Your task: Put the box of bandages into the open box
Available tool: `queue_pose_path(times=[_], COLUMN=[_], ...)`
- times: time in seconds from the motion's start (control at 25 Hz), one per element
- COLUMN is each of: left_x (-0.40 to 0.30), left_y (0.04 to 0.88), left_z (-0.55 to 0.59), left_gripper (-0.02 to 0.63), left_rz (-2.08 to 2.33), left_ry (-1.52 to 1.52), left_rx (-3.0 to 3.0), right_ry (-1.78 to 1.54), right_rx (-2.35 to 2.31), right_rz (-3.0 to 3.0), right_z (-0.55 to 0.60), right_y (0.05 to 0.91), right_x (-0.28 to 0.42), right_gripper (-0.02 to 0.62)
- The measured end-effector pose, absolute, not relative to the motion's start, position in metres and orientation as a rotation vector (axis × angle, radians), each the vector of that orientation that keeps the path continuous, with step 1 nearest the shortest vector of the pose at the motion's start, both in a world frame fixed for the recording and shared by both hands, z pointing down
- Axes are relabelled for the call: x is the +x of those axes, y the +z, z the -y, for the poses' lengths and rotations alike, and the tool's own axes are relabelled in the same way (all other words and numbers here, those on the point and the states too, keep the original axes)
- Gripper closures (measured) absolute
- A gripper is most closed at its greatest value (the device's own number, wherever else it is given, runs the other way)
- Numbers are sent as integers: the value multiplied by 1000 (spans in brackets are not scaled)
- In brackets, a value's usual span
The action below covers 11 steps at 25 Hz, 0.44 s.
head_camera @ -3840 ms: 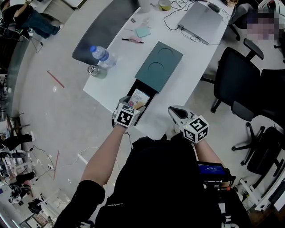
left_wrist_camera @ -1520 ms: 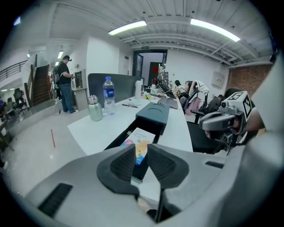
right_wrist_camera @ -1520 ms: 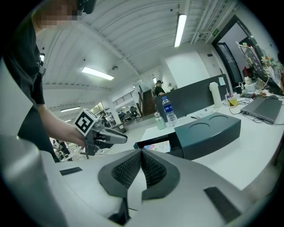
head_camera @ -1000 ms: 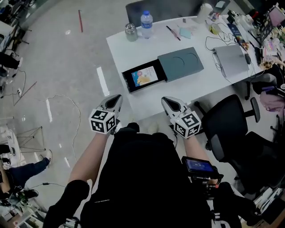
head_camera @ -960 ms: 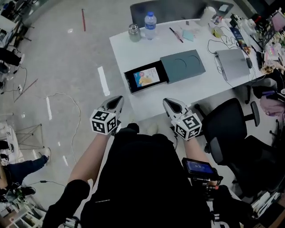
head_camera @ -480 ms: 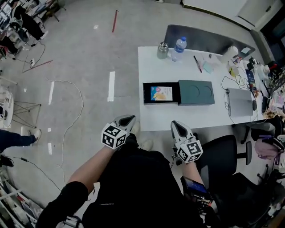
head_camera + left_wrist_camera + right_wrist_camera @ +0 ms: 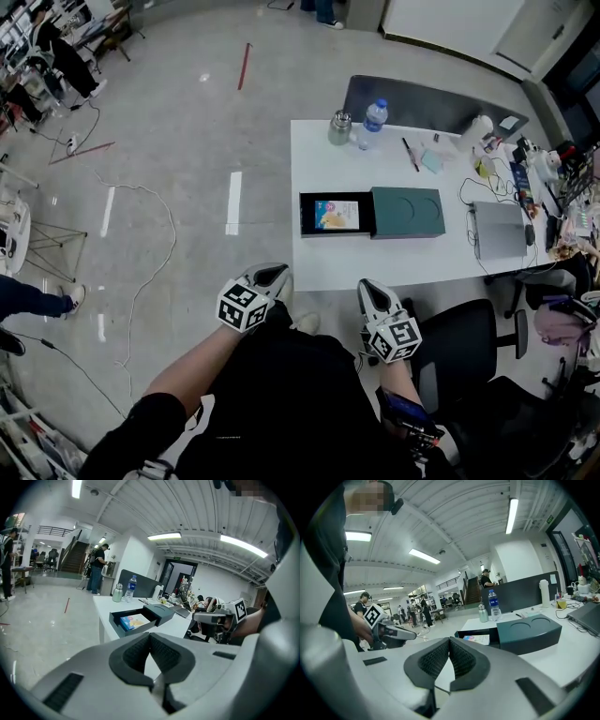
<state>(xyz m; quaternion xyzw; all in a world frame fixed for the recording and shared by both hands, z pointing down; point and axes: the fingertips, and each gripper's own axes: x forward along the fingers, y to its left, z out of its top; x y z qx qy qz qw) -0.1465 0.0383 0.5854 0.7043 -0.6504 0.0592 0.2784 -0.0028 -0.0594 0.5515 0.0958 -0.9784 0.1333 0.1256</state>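
Standing back from the white worktop (image 7: 328, 258), looking steeply down at it. Holding the left gripper (image 7: 270, 275) low at the near left, close to the body and well short of the worktop's near edge, with its fingers (image 7: 133, 653) pressed together and nothing between them. Holding the right gripper (image 7: 367, 289) likewise at the near right, with fingers (image 7: 433, 660) closed tip to tip on nothing, just beside a black office chair (image 7: 464, 337). Out on the worktop, toward its left end: the open box (image 7: 307, 214), a black tray drawn leftward out of a teal sleeve (image 7: 406, 212) with two round shapes pressed into its top. Inside that tray, lying flat with its colourful face up: the box of bandages (image 7: 337, 215), toward the sleeve end. Near the far edge, upright and side by side: a metal flask (image 7: 339, 128) and a water bottle (image 7: 373, 122). Farther right: a pen (image 7: 410, 155), a small teal notepad (image 7: 431, 161) and a closed grey laptop (image 7: 497, 230) among cables. Off the worktop, on the glossy floor at left: a loose white cable (image 7: 159, 234) and, farther away, a red stick (image 7: 244, 66). In both gripper views, across open space: the same tray with the box of bandages (image 7: 135, 620) in it.
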Motion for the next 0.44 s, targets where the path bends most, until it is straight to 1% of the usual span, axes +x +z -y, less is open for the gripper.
queue_pose_path(times=[0.44], left_x=[-129], left_y=[586], left_z=[-43], left_gripper=[597], left_rz=[1723], left_ry=[190], left_rx=[1921], right_ry=[393], right_rx=[307], right_rz=[2848], right_z=[47], right_y=[551], right_x=[12], right_gripper=[569])
